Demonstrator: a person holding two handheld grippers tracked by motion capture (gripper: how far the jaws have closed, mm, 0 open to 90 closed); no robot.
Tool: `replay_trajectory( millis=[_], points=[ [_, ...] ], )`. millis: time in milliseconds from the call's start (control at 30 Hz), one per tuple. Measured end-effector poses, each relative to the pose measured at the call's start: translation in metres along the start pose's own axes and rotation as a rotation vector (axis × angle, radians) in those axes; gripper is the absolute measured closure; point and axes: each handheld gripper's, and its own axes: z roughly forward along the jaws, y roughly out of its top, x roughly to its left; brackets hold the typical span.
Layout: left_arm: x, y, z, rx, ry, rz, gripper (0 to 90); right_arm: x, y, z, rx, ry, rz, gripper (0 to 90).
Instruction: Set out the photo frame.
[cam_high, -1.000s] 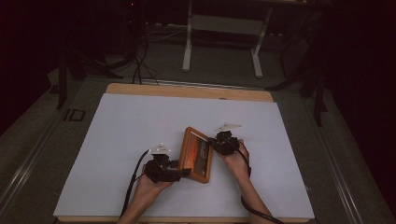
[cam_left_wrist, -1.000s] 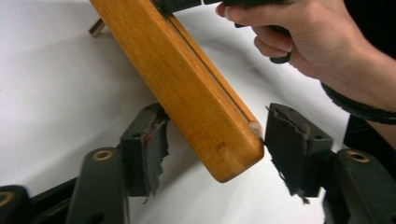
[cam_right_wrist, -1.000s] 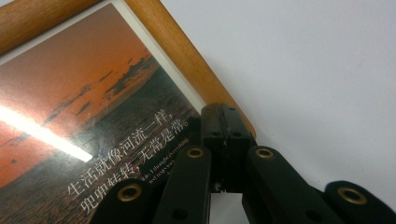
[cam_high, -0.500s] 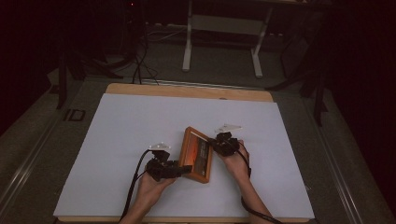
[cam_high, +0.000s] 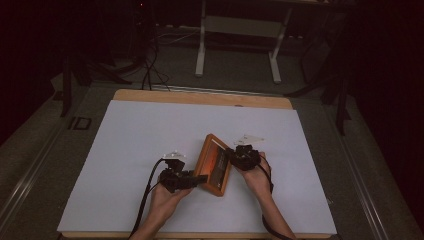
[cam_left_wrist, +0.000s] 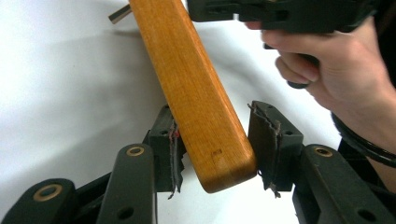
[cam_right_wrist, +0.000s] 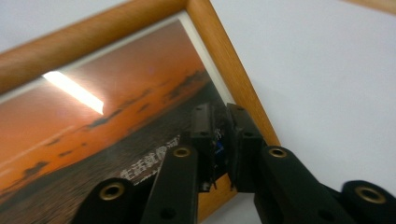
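Item: wooden picture frame (cam_high: 213, 164), mid-table, tilted between my grippers. Rigid, light, glass front fragile and slick. Left gripper (cam_left_wrist: 215, 140) closing around near corner, not clamped; right gripper (cam_right_wrist: 222, 140) nearly shut, just loosening. I'd grip wood edges.

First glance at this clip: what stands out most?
A wooden picture frame with an orange sunset photo stands tilted near the middle of the white table, between two hand-held grippers. The left gripper straddles its lower corner; one pad touches the wood, the other stands off, the jaws having just been closing. The right gripper sits at the frame's edge, jaws nearly together.
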Motion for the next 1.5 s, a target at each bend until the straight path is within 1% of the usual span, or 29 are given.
replay_trajectory(
  millis=[33, 67, 167, 200, 233, 300, 333, 400, 433, 467, 533, 600, 700, 767, 833, 900, 933, 967, 1000, 1067, 1200, 1233, 1333, 1367, 1400, 1433, 1467, 1500],
  points=[
    [-0.002, 0.001, 0.001, -0.008, -0.003, -0.002, 58.8, -0.001, 0.000, -0.010, -0.023, -0.006, 0.002, 75.9],
    [-0.003, 0.001, 0.002, -0.012, -0.006, -0.002, 59.8, -0.002, 0.000, -0.016, -0.038, -0.008, 0.005, 73.5],
    [-0.010, 0.003, 0.004, -0.018, 0.000, 0.026, 62.3, -0.006, -0.001, -0.034, -0.077, -0.001, 0.032, 68.9],
    [-0.010, 0.003, 0.004, -0.018, 0.000, 0.026, 63.0, -0.006, -0.001, -0.034, -0.077, -0.001, 0.032, 68.9],
    [-0.016, 0.005, 0.005, -0.024, 0.009, 0.049, 63.7, -0.008, -0.002, -0.045, -0.088, -0.009, 0.035, 66.4],
    [-0.022, 0.006, 0.007, -0.032, 0.018, 0.074, 64.9, -0.011, -0.002, -0.055, -0.098, -0.015, 0.038, 65.5],
    [-0.022, 0.006, 0.007, -0.032, 0.018, 0.074, 65.3, -0.011, -0.002, -0.055, -0.098, -0.015, 0.038, 65.5],
    [-0.029, 0.007, 0.010, -0.039, 0.028, 0.099, 65.7, -0.012, -0.003, -0.065, -0.114, -0.017, 0.043, 64.7],
    [-0.030, 0.007, 0.010, -0.041, 0.030, 0.100, 66.4, -0.012, -0.003, -0.076, -0.134, -0.022, 0.036, 64.4],
    [-0.033, 0.007, 0.011, -0.042, 0.031, 0.103, 66.8, -0.012, -0.003, -0.079, -0.141, -0.023, 0.034, 64.1],
    [-0.037, 0.008, 0.013, -0.048, 0.031, 0.118, 67.8, -0.012, -0.004, -0.090, -0.162, -0.028, 0.027, 63.6],
    [-0.044, 0.008, 0.016, -0.052, 0.037, 0.150, 68.7, -0.012, -0.004, -0.097, -0.171, -0.037, 0.023, 63.0],
    [-0.056, 0.008, 0.021, -0.060, 0.061, 0.212, 69.2, -0.015, -0.004, -0.105, -0.178, -0.053, 0.021, 63.0],
    [-0.061, 0.006, 0.022, -0.069, 0.068, 0.247, 69.2, -0.017, -0.005, -0.109, -0.180, -0.059, 0.024, 64.5],
    [-0.063, 0.005, 0.023, -0.074, 0.071, 0.269, 69.2, -0.020, -0.006, -0.110, -0.180, -0.063, 0.027, 66.5],
    [-0.063, 0.005, 0.022, -0.071, 0.064, 0.281, 69.1, -0.021, -0.008, -0.110, -0.179, -0.064, 0.031, 72.6],
    [-0.063, 0.004, 0.022, -0.072, 0.060, 0.282, 69.0, -0.022, -0.008, -0.110, -0.179, -0.069, 0.033, 75.7],
    [-0.063, 0.004, 0.022, -0.072, 0.060, 0.282, 69.0, -0.022, -0.008, -0.110, -0.179, -0.069, 0.033, 75.7],
    [-0.063, 0.004, 0.023, -0.081, 0.056, 0.282, 68.8, -0.023, -0.008, -0.109, -0.182, -0.075, 0.029, 82.8],
    [-0.063, 0.003, 0.023, -0.085, 0.054, 0.279, 68.6, -0.024, -0.006, -0.107, -0.187, -0.081, 0.018, 89.7],
    [-0.063, 0.002, 0.023, -0.088, 0.053, 0.282, 68.3, -0.025, -0.003, -0.102, -0.179, -0.073, 0.013, 89.9],
    [-0.064, 0.002, 0.024, -0.089, 0.045, 0.285, 68.0, -0.024, -0.001, -0.098, -0.172, -0.076, -0.001, 90.0],
    [-0.064, 0.001, 0.024, -0.090, 0.038, 0.287, 67.1, -0.022, -0.001, -0.095, -0.164, -0.080, -0.008, 90.0],
    [-0.063, 0.001, 0.025, -0.092, 0.031, 0.288, 67.1, -0.022, -0.001, -0.093, -0.159, -0.081, -0.014, 90.0],
    [-0.063, 0.001, 0.026, -0.087, 0.010, 0.283, 66.5, -0.021, -0.002, -0.092, -0.160, -0.082, -0.016, 90.0],
    [-0.062, 0.001, 0.026, -0.086, 0.004, 0.282, 64.3, -0.021, -0.003, -0.092, -0.168, -0.072, -0.012, 90.0],
    [-0.062, 0.000, 0.028, -0.082, 0.000, 0.280, 62.6, -0.021, -0.003, -0.092, -0.169, -0.072, -0.011, 90.0],
    [-0.061, -0.002, 0.028, -0.080, -0.001, 0.281, 58.9, -0.021, -0.004, -0.092, -0.176, -0.071, -0.005, 90.0]
  ],
)
